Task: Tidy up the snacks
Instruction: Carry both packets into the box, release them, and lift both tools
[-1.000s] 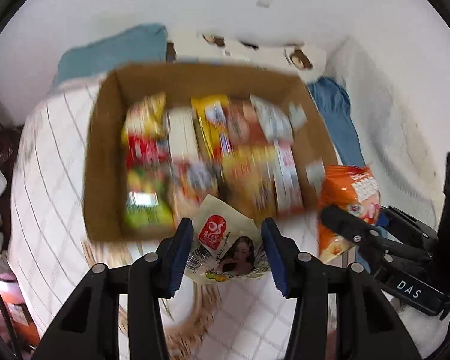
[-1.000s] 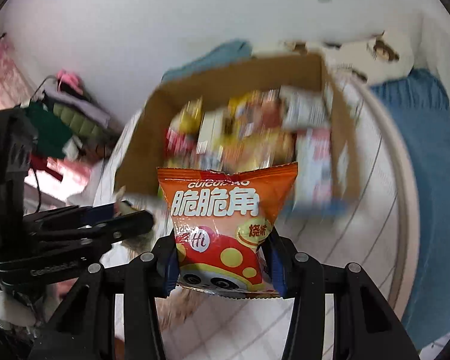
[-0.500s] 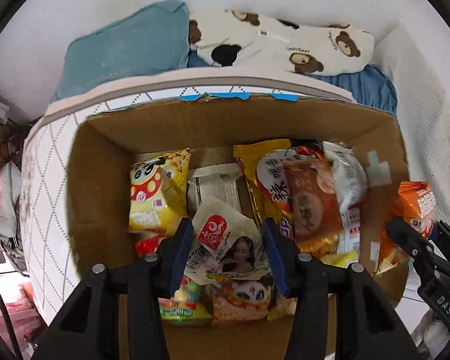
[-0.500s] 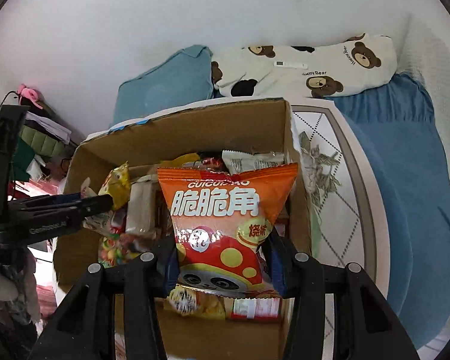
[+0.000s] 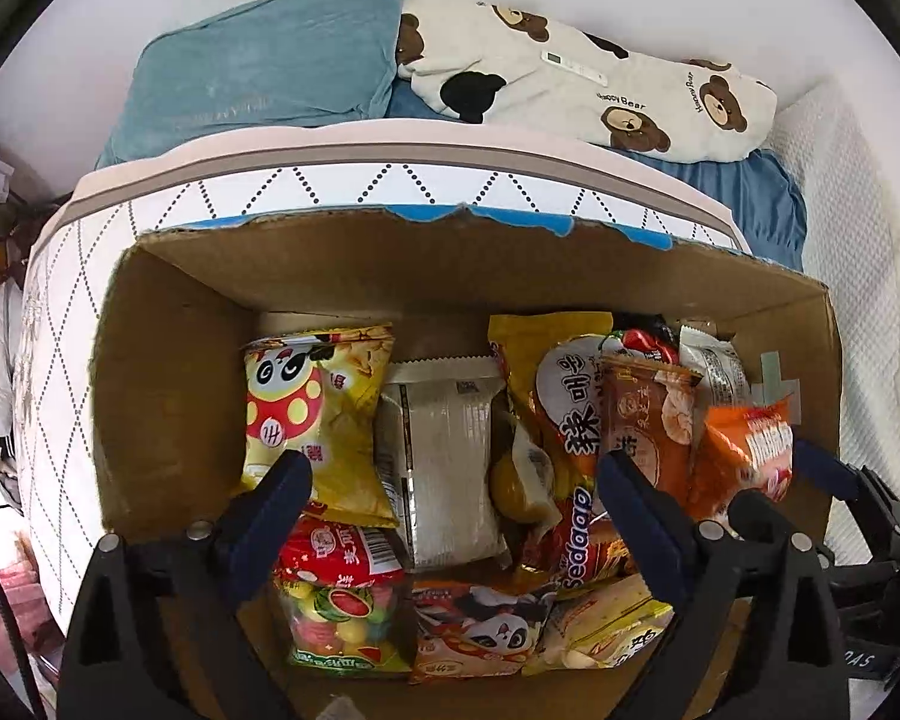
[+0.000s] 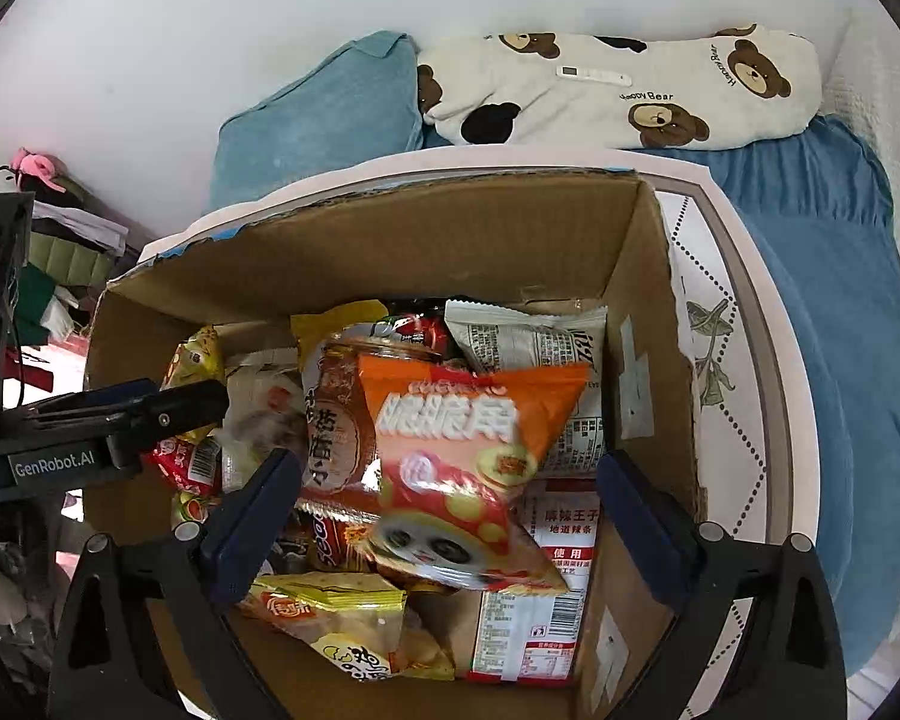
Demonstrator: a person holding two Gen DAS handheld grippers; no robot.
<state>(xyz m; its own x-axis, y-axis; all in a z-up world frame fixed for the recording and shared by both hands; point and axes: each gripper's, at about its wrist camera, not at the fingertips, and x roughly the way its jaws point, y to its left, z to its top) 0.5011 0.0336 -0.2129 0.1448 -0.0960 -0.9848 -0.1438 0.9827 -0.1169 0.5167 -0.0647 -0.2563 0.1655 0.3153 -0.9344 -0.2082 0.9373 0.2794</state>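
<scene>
Hovering over the box [image 6: 354,252], both tools gape wide, right tool [image 6: 447,513] and left tool [image 5: 453,507] empty, orange bag [image 6: 474,456] blurred, probably dropping among the snacks; light, puffy, crushable, best pinched by its seam.

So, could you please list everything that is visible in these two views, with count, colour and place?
cardboard box: one, brown, on the mat
mat: one, white with dotted diamonds, under the box
orange panda snack bag: one, orange, over the box's right side
yellow panda snack bag: one, yellow, box left
white packet: one, white, box middle
fruit candy bag: one, red-topped, box near left
other snack packets: several, mixed colours, box right
teal pillow: one, behind the box
bear-print pillow: one, cream, behind the box
left gripper: black, jaws open, empty
right gripper: black, jaws open, orange bag between them
</scene>
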